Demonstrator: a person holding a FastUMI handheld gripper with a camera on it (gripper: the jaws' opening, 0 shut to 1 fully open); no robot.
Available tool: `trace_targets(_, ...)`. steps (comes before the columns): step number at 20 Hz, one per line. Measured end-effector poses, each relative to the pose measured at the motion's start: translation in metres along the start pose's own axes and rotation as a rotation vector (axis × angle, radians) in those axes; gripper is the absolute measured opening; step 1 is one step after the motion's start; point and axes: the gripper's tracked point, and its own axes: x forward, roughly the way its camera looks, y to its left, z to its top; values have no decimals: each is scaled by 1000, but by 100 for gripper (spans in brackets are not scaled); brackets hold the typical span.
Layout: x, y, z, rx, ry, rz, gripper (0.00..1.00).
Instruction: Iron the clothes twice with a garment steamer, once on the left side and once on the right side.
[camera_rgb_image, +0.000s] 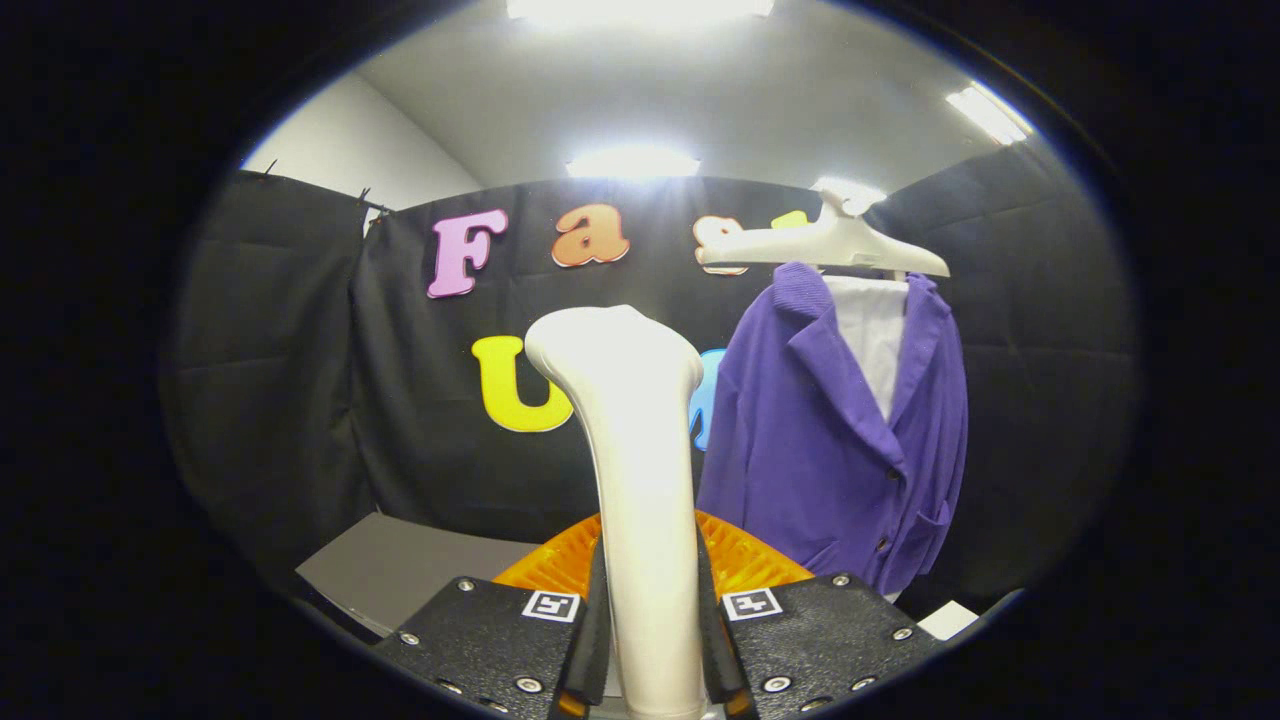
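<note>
Tongs (650, 660) clamped on the garment steamer (640, 480) handle, purple jacket (830, 450) hanging beyond, off to the right.
Steamer is smooth glossy plastic, rigid, likely slippery and top-heavy at the flared head; grip low on the narrow neck suits it. Jacket is soft knit, limp, will sway on its white hanger (830, 245). Ribbed orange base (740, 560) sits just behind the fingers, grey counter (400, 570) to the left.

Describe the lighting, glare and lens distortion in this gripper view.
In the gripper view, ceiling lights blow out to white glare; the fisheye lens bends the booth wall and ceiling into curves; the steamer, clamped between the fingers of the gripper, looks oversized and glossy, while the purple jacket on its hanger beyond is evenly lit and fairly sharp.
</note>
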Motion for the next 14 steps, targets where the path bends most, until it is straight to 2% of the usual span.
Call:
trace_targets(9,26,-86,41,-27,-94,-231,37)
trace_targets(14,47,-129,41,-38,-110,-324,37)
